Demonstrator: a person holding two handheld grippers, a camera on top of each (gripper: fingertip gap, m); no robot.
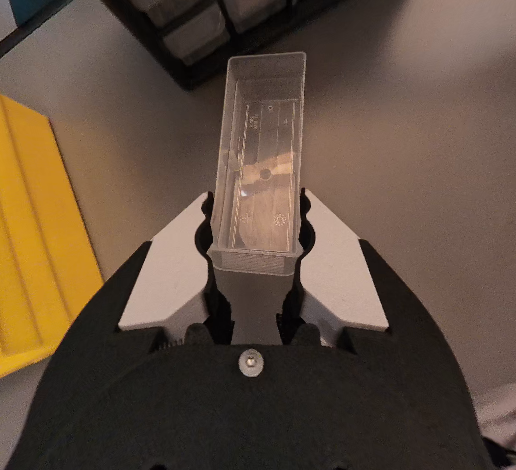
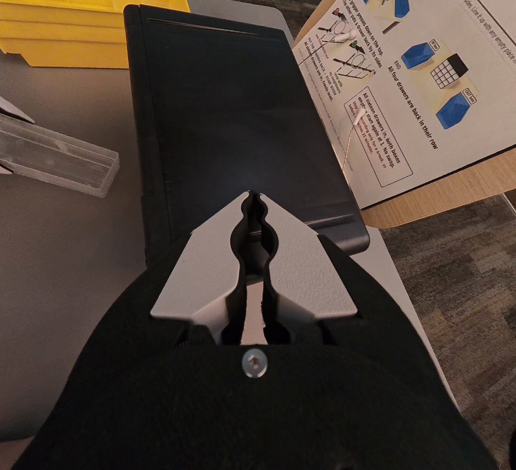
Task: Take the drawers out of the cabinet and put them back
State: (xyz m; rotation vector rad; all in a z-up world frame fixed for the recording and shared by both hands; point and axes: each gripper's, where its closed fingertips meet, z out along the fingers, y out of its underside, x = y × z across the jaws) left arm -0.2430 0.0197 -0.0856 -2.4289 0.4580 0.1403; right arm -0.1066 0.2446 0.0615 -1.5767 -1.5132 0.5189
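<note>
In the left wrist view, the left gripper [image 1: 255, 222] is clamping a clear, long rectangular plastic drawer [image 1: 261, 160] by its two long sides, near the end closest to the camera. The jaws are standing partly open, just as wide as the drawer. The drawer's long axis is running straight out along the fingers, with its open top facing the camera and its far end pointing toward the black plastic drawer cabinet [image 1: 195, 9] near the far edge of the grey table [image 1: 391, 121]. The far end is sitting close to the cabinet's lower front but apart from it, so any insertion depends on lining that axis up with an empty slot. The cabinet front is blurred and cut off at the top, so which slots are empty is hard to tell. A yellow plastic bin [image 1: 33, 233] is lying along the table's left edge.

In the right wrist view, the right gripper [image 2: 252, 194] is closed tip to tip with nothing held, hovering over or resting on the cabinet's flat black top [image 2: 237, 110]; contact cannot be judged. The drawer is showing at the left [image 2: 55, 157], so the left gripper is the one carrying it. A printed instruction sheet [image 2: 418, 65] is lying on a wooden board beside the table's right edge.
</note>
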